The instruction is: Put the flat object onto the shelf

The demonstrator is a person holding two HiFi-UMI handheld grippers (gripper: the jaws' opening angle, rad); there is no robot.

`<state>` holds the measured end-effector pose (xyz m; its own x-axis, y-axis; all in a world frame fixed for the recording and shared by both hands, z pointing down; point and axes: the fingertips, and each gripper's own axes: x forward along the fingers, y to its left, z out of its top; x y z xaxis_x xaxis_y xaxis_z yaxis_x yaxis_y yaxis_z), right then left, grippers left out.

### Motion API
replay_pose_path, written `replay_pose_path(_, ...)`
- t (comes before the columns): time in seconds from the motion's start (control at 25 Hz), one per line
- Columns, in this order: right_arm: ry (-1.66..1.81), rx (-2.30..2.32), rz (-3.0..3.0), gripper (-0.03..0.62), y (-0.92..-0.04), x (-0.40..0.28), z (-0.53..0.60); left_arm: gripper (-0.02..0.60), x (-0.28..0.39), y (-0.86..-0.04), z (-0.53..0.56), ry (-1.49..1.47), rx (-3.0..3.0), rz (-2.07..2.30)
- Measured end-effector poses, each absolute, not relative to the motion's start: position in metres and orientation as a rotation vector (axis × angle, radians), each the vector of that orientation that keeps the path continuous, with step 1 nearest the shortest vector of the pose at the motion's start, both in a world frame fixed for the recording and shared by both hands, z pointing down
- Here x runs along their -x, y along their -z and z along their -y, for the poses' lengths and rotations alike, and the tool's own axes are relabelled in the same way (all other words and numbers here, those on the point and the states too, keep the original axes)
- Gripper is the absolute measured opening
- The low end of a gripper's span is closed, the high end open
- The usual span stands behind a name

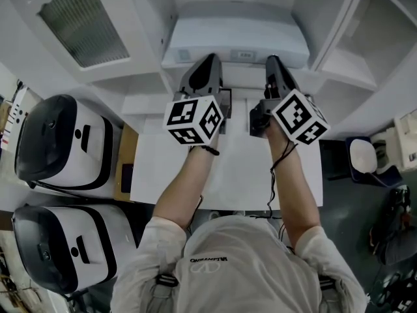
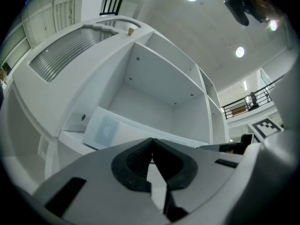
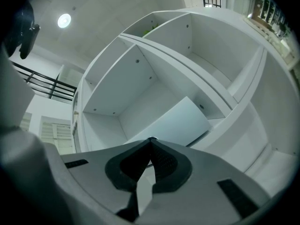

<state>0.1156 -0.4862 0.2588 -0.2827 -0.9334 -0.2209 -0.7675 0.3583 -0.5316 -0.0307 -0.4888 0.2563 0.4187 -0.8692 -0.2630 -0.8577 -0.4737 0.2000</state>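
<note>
The flat object point(image 1: 234, 38) is a thin white box lying in the open shelf compartment ahead of me. It shows in the left gripper view point(image 2: 105, 130) and the right gripper view point(image 3: 180, 118), resting at a slant on the compartment floor. My left gripper point(image 1: 207, 64) point(image 2: 152, 142) and right gripper point(image 1: 273, 64) point(image 3: 151, 140) point at its front edge side by side. Both are shut, their pads meeting with nothing between them. I cannot tell whether the tips touch the box.
A white table point(image 1: 241, 175) lies under my arms. The white shelf unit point(image 1: 339, 64) has more open compartments to the right. Two black-and-white appliances point(image 1: 62, 142) point(image 1: 58, 240) stand at the left. A ribbed panel point(image 1: 85, 18) sits top left.
</note>
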Motion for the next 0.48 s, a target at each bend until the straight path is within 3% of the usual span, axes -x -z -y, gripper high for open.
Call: replay_pose_path(0.48, 0.179, 1.518, -2.153, 0.011, -0.265, -0.138, 0.401, 0.005, 0.068, -0.251, 0.394, 0.560, -2.850, 1.660)
